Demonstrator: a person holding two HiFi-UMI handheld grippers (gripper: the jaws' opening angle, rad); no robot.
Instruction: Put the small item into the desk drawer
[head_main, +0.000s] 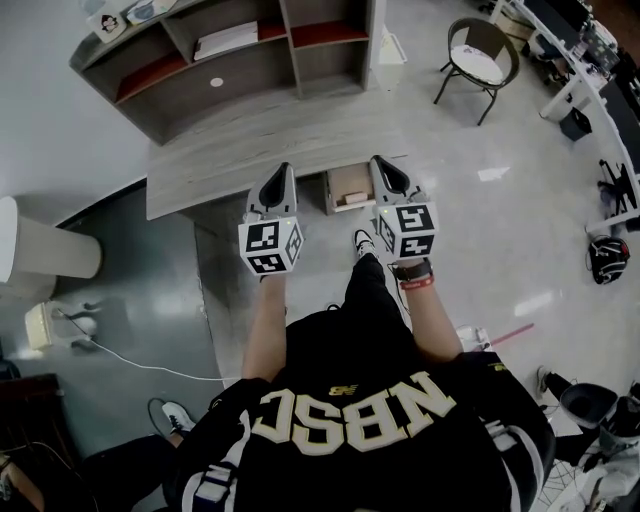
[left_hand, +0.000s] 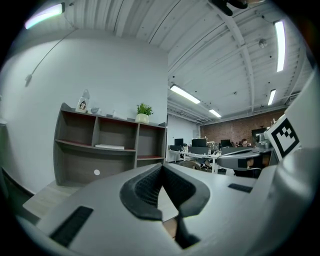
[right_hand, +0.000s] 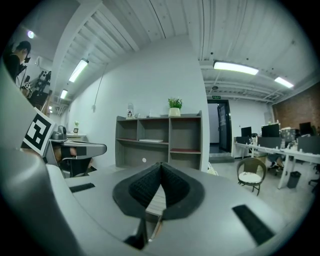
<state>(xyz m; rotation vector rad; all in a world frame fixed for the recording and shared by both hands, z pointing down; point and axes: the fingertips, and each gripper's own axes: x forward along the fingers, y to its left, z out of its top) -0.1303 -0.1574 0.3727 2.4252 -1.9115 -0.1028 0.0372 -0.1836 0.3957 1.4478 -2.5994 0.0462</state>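
In the head view a person stands before a grey wooden desk (head_main: 230, 150) with a shelf unit (head_main: 230, 60) at its back. Under the desk's front edge a drawer (head_main: 348, 186) stands pulled out, with a pale flat thing lying in it. A small white round item (head_main: 217, 82) sits in the lower shelf bay; it also shows in the left gripper view (left_hand: 96, 172) and the right gripper view (right_hand: 144, 160). My left gripper (head_main: 283, 170) hovers over the desk's front edge, shut and empty. My right gripper (head_main: 383, 162) is just right of the drawer, shut, nothing between its pads.
A round chair (head_main: 480, 60) stands on the glossy floor at the right, with office desks (head_main: 600, 70) beyond it. A white cable (head_main: 140, 362) trails over the dark floor at the left near a white bin (head_main: 40, 245). A potted plant (right_hand: 174, 106) tops the shelf.
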